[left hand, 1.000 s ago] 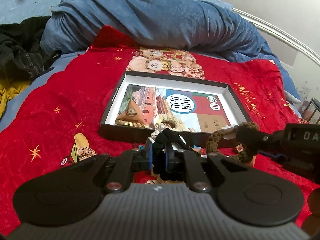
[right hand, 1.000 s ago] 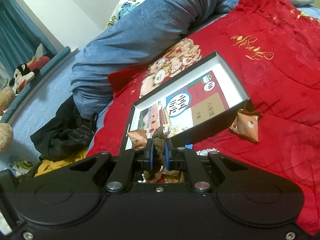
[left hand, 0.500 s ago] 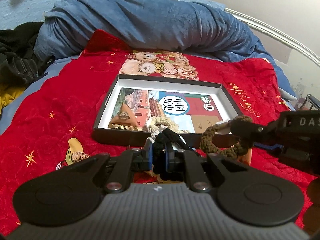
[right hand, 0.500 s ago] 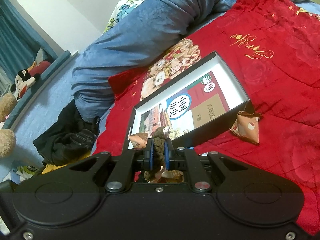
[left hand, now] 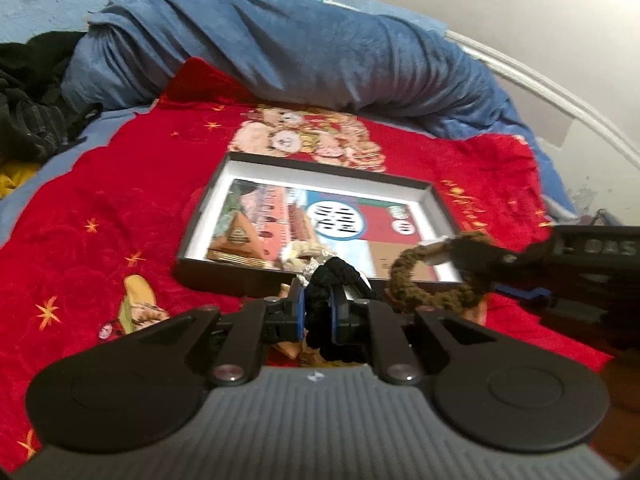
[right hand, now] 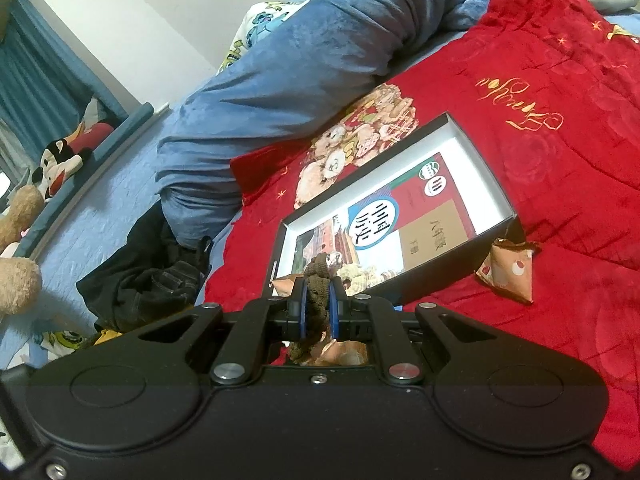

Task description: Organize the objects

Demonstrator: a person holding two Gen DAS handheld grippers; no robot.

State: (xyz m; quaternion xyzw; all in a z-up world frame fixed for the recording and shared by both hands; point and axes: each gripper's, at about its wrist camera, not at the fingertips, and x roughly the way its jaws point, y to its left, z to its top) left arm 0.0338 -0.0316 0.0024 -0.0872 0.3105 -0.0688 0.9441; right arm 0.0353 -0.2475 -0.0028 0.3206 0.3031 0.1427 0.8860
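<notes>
A red blanket (left hand: 100, 208) covers the bed and gives a flat bed of cloth for the box (left hand: 436, 200), a shallow black tray with white inner walls that lies open-side up, which by my reading makes it the place where the loose things are to be gathered. A book (right hand: 384, 220) lies flat on its floor and fills most of it, with a brown triangular packet (left hand: 238, 236) and a pale scrunchie (left hand: 298, 254) resting on its cover at the near end. A second such packet (right hand: 508, 274), patterned with dots, sits on the blanket just beside the box's near corner, touching or almost touching the wall (probably still waiting its turn). The left gripper (left hand: 318, 306) is clamped on a black scrunchie (left hand: 336, 280), its pads pressed into the bunched knit, and hangs just short of the box's near wall. The right gripper (right hand: 318, 308) is likewise closed tight on a brown scrunchie (left hand: 432, 284), a thick crocheted ring whose free loop hangs open in the left view, over the near right part of the box. Both are held aloft at the near edge, I judge, so that each can be let go inside.
</notes>
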